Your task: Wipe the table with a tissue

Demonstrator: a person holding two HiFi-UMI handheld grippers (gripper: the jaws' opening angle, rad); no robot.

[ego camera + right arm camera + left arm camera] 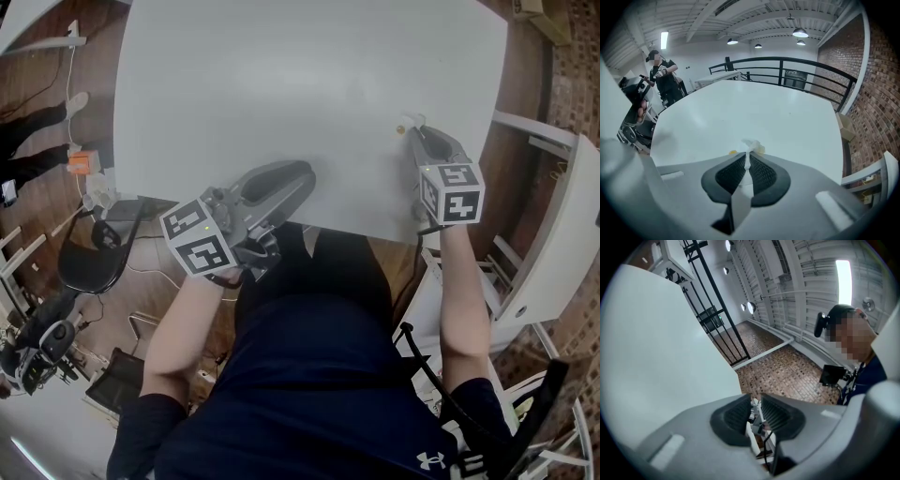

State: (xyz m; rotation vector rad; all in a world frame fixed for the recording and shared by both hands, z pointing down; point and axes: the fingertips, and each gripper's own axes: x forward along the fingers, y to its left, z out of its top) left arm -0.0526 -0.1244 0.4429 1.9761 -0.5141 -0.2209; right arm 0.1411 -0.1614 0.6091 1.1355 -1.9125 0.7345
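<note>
The white table [281, 84] fills the upper head view. My right gripper [412, 129] points steeply down at the table's near right part, shut on a small crumpled white tissue [413, 120]. In the right gripper view the tissue [751, 144] sticks out past the pinched jaws of that gripper [747, 157] and rests on the table [764, 112], beside a small yellow spot [732, 152]. My left gripper [305, 173] lies level at the table's near edge. In its own view the left gripper [756, 401] stands open by a narrow gap with nothing between the pads, the table [656, 357] at its left.
A black office chair [94, 253] stands on the floor left of the table, and white furniture [553, 244] lies close along its right side. A black railing [787, 65] runs behind the table's far edge. A person [663, 75] stands beyond the far left corner.
</note>
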